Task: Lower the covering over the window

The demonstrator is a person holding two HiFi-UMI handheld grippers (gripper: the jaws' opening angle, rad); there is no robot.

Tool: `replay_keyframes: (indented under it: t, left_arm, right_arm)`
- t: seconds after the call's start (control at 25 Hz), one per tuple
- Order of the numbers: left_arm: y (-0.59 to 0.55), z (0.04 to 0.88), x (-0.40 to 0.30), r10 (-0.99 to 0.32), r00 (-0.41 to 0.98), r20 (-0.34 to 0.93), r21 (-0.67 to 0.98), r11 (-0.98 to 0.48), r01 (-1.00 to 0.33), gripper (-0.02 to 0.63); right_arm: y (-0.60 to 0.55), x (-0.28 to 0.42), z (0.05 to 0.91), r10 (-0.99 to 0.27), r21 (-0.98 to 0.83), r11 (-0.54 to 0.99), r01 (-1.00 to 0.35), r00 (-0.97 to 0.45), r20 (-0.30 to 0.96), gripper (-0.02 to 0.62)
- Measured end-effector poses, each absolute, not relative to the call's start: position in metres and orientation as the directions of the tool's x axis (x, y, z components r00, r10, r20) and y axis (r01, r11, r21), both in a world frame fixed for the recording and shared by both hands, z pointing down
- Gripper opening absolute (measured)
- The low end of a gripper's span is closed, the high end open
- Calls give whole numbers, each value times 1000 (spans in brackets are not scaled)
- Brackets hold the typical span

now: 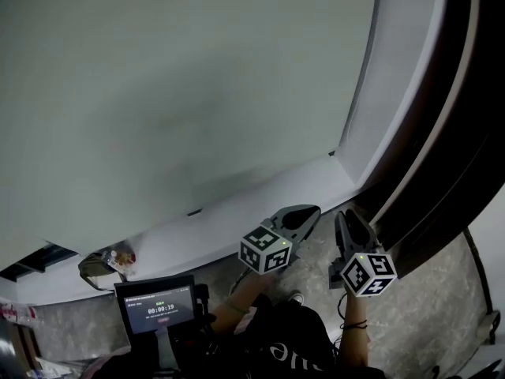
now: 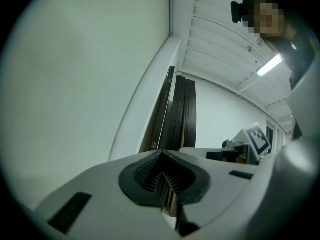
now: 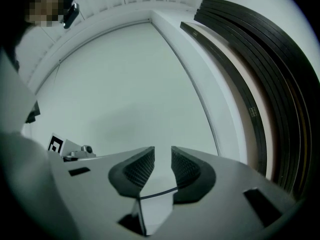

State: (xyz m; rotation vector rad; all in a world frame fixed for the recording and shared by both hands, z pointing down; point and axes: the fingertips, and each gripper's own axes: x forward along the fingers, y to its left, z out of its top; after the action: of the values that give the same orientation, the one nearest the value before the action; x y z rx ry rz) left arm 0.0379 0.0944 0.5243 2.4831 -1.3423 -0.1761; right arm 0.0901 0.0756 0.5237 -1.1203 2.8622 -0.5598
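Note:
A pale grey-green covering (image 1: 173,93) fills the window opening inside a white frame (image 1: 260,204); it also shows in the left gripper view (image 2: 75,84) and the right gripper view (image 3: 135,94). My left gripper (image 1: 312,211) is held in front of the frame's lower edge with its ribbed jaws shut (image 2: 161,155) and nothing between them. Just to its right, my right gripper (image 1: 346,216) is open (image 3: 162,156), its pads apart with only the pale surface visible through the gap. Neither gripper touches the covering.
Dark stacked frame strips (image 1: 450,156) curve along the right of the window (image 3: 270,59). A small screen with a timer (image 1: 155,305) sits low at the left, with a bag-like object (image 1: 102,265) beside it. Grey speckled floor (image 1: 442,290) lies below.

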Motion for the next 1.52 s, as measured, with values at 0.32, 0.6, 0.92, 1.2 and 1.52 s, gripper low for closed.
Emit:
replay_keyframes:
  t: [0.32, 0.6, 0.92, 1.2, 1.52]
  left_arm:
    - [139, 525, -12, -795, 603, 64, 321, -556, -767, 2]
    - [169, 533, -52, -758, 649, 74, 344, -591, -729, 2]
    - [181, 524, -45, -716, 698, 22, 379, -640, -668, 2]
    - [188, 508, -26, -716, 698, -19, 390, -648, -654, 2]
    - [198, 505, 7, -708, 706, -15, 401, -651, -645, 2]
  right_arm:
    - [115, 31, 519, -694, -366, 644, -672, -714, 91, 91]
    - [151, -8, 523, -732, -392, 598, -699, -675, 88, 91]
    - [168, -2, 524, -763, -392, 560, -730, -638, 100, 91]
    - [179, 26, 519, -773, -405, 544, -734, -627, 97, 91]
    - [186, 61, 515, -780, -403, 535, -743, -617, 102, 80]
